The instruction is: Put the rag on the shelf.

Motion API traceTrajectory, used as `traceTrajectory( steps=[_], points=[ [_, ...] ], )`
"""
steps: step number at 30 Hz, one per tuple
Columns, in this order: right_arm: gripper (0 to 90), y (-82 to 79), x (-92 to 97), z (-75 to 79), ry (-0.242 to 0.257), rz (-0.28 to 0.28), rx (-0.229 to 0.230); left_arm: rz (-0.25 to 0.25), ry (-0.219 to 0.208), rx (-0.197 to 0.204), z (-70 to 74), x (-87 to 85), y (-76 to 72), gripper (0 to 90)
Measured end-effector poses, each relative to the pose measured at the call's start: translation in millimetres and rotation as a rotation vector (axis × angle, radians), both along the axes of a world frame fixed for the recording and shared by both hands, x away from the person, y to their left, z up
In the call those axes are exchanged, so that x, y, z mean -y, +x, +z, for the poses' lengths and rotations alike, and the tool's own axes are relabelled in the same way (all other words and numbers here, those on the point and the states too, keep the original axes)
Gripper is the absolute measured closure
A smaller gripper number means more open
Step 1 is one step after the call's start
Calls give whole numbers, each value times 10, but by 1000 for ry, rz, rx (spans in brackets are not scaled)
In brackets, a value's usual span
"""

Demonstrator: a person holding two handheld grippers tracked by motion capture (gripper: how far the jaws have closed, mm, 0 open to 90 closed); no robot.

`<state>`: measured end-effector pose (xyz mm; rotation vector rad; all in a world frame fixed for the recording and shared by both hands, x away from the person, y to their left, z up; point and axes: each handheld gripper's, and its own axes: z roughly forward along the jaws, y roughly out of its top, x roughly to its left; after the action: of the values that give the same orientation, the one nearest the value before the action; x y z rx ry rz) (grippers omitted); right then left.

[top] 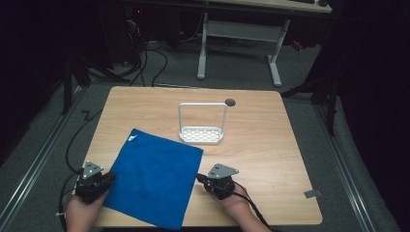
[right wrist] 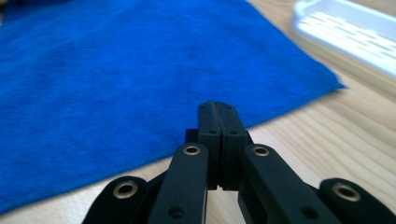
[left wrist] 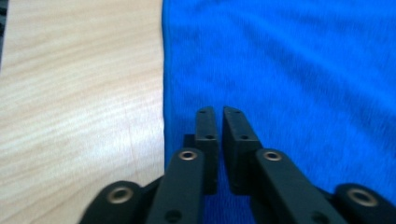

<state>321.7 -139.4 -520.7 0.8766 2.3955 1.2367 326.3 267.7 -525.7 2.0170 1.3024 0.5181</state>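
- High view looks forward and down over the whole surface (top: 270, 145).
- Both gripper views sit low and close, sharing the blue cloth (top: 152, 179) between them.

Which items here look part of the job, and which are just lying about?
Likely in play:
- blue square microfibre cloth
- left gripper
- right gripper
- white slotted plastic tray with hoop handle, perhaps

Lying about:
- small grey tag near the table edge
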Motion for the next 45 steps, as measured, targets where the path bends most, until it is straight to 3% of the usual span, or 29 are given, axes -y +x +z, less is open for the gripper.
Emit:
traceTrajectory(
  steps=[4,7,12,18,22,28,36,37,40,43,45],
  points=[
    [900,1,-100,-30,-22,34,-8,-14,19,-6,-22,5,-21,900],
    [900,10,-208,-92,-65,55,-19,-19,26,-4,-22,14,-50,900],
    [900,40,-263,-118,-120,55,-33,-35,24,-2,-25,23,-79,900],
    [900,32,-239,-105,-131,42,-43,-64,16,-14,-18,46,-91,900],
    [900,8,-127,-95,-150,19,-35,-107,39,-13,-7,158,-144,900],
    [900,-50,82,-68,-174,-11,-47,-192,-1,-27,-9,353,-187,900],
    [900,-82,376,-61,-167,-77,-61,-301,2,-38,5,642,-289,898],
    [900,-94,486,-62,-162,-99,-63,-323,-2,-44,10,696,-298,891],
    [900,-102,565,-60,-160,-118,-67,-333,-11,-38,29,742,-288,848],
    [900,-114,708,-59,-153,-155,-72,-313,-19,21,73,814,-208,849],
    [900,-122,754,-61,-152,-166,-69,-304,-17,23,57,851,-133,850]
  ],
)
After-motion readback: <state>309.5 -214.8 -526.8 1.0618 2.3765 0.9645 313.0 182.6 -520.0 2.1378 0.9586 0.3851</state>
